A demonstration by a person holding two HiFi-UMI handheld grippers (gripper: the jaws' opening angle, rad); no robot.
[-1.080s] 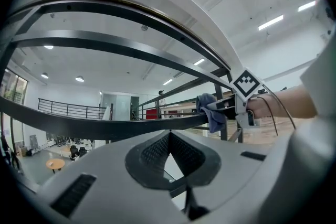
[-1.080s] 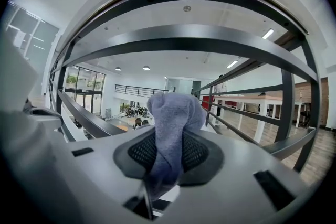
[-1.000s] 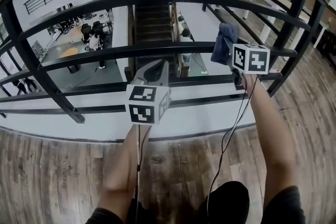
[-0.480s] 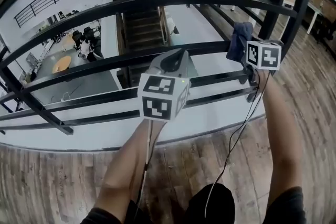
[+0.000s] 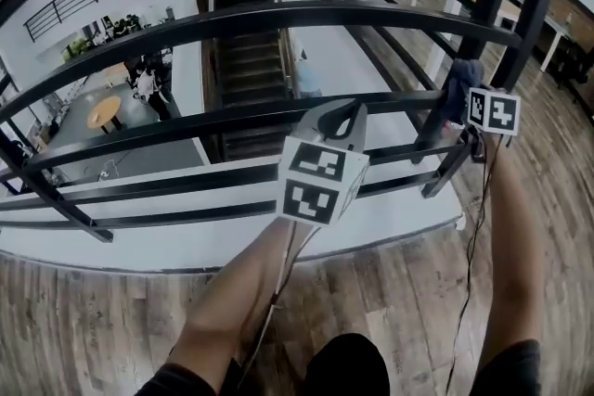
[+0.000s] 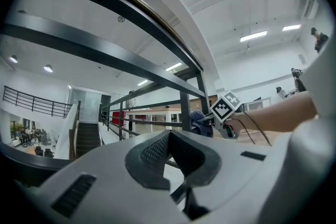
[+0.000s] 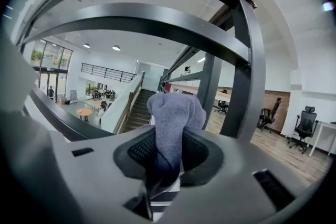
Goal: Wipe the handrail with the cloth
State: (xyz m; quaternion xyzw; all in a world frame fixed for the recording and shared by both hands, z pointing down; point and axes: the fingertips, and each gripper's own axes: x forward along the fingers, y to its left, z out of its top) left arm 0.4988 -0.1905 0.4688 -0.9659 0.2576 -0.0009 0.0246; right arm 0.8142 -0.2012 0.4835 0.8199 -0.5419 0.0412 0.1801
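The black handrail (image 5: 278,14) curves across the head view, with lower bars (image 5: 232,111) under it. A blue-grey cloth (image 5: 455,88) is pinched in my right gripper (image 5: 463,118) at the far right. It hangs against the middle bar beside a slanted post (image 5: 506,32). In the right gripper view the cloth (image 7: 174,115) stands up between the jaws of my right gripper (image 7: 170,152), below the rail bars (image 7: 157,21). My left gripper (image 5: 344,113) floats mid-frame in front of the middle bar, shut and empty. The left gripper (image 6: 169,136) has the right gripper's marker cube (image 6: 226,107) in its own view.
Beyond the railing is a drop to a lower floor with a staircase (image 5: 243,23), people and a round table (image 5: 102,113). I stand on wooden flooring (image 5: 111,311). Desks and chairs (image 7: 304,126) stand past the post on the right.
My right gripper has carried the cloth to the right along the middle bar, up to the slanted post. The left gripper has drifted right with it, and the head view has turned.
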